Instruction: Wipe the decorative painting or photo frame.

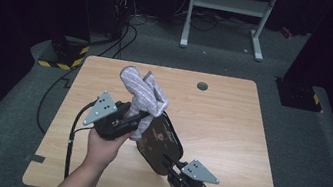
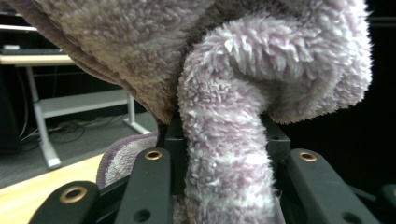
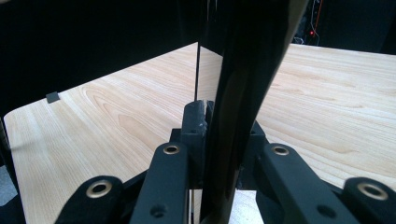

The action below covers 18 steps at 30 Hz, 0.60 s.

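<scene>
A fluffy lilac cloth (image 1: 142, 91) is bunched up and held above the table by my left gripper (image 1: 136, 119), whose jaws are shut on a thick fold of the cloth (image 2: 224, 154). The cloth's lower end rests against a black tray (image 1: 159, 140) that is tilted up off the wooden table (image 1: 229, 129); its surface shows brown smears. My right gripper (image 1: 169, 164) is shut on the tray's near edge. In the right gripper view the tray's black rim (image 3: 243, 93) stands edge-on between the jaws.
A round grommet hole (image 1: 202, 85) sits near the table's far edge. Beyond the table stand a white metal frame (image 1: 229, 4) and cables on the grey floor. Yellow-black tape marks a floor block (image 1: 62, 54) at the far left.
</scene>
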Tool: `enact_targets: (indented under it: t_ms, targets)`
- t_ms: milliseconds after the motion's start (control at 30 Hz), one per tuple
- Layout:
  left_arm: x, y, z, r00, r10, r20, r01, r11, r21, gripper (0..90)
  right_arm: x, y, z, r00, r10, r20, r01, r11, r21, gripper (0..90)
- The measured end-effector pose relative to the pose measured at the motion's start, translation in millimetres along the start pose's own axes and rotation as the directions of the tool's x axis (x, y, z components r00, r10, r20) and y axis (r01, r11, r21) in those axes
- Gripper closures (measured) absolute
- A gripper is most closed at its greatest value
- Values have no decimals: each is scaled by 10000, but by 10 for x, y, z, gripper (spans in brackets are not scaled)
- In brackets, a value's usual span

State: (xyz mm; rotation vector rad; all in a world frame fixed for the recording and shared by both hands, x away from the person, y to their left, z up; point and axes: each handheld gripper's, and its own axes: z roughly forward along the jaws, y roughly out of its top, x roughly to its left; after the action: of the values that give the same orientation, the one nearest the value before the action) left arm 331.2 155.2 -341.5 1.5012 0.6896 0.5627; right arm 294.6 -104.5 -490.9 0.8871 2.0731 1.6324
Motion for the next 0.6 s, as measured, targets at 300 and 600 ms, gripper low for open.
enact_targets:
  t_ms: [300,600]
  targets:
    - [-105,46,273,9995,127,289,-140,9989,447,648,1,-7,14,10000,1,-63,-1,10000,45,786]
    - [189,-68,247,9982,-233,-559,270,9974,665,667,-4,-5,18,9999,61,-105,-61,10000,40,786]
